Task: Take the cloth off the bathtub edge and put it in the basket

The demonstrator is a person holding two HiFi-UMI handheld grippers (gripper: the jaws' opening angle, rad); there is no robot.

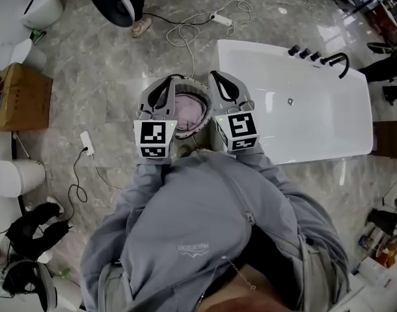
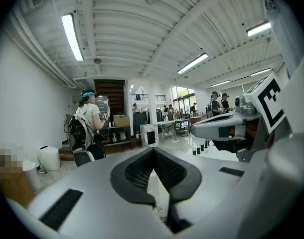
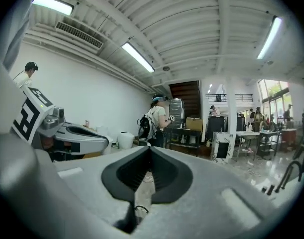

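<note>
In the head view a pink cloth [image 1: 189, 112] lies inside a round grey basket [image 1: 185, 135] on the floor, just left of the white bathtub [image 1: 289, 52]. Both grippers are held high and close to the camera, above the basket. My left gripper [image 1: 171, 80] and right gripper [image 1: 215, 77] stand side by side, each shut with nothing in it. In the left gripper view the dark pads [image 2: 153, 152] meet, pointing out level across the room. The right gripper view shows the same: pads [image 3: 148, 152] closed, empty. No cloth shows on the tub edge.
A black faucet [image 1: 336, 61] and knobs sit at the tub's far corner. A cardboard box [image 1: 16, 96] stands left, a white toilet [image 1: 16, 176] below it. Cables and a power strip [image 1: 221, 19] lie on the marble floor. A person [image 2: 87, 126] stands across the room.
</note>
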